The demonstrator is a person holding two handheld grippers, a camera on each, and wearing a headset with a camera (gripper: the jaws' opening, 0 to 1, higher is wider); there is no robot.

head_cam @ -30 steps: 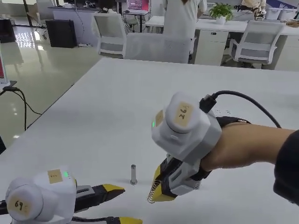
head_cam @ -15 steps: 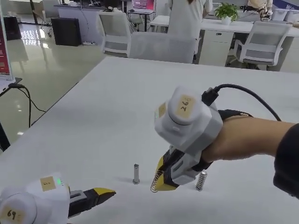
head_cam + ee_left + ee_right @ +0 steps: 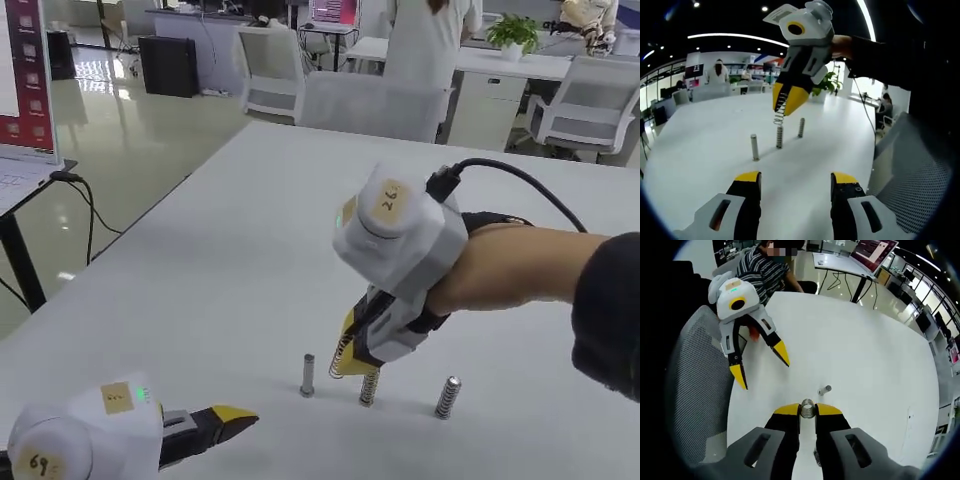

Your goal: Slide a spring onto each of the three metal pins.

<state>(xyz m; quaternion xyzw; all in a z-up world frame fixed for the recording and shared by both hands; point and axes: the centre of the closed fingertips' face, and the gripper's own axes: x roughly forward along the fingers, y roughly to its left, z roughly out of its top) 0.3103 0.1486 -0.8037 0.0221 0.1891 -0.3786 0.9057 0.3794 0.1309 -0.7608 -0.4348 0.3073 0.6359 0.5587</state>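
"White bench (image 3: 250,230), big and smooth. A tiny thing could roll far on that. What are the two tools doing?"

"The right tool (image 3: 352,358) is pressed together on a spring (image 3: 778,110). It pinches the sides, and the lower part pokes out below the yellow tips. The left tool (image 3: 796,177) is spread wide, low down, with nothing in it."

"And the pins?"

"Three stand in a row. The middle pin (image 3: 369,387) and the end pin (image 3: 447,397) each wear a spring. The bare pin (image 3: 307,375) stands at the other end, near the hanging spring."

"Is that spring tricky?"

"I think so. It looks light, thin and bouncy. Squeeze too hard and it may bend or pop away. Best to hold it by the sides, up high, so the bottom hole stays open for the pin."
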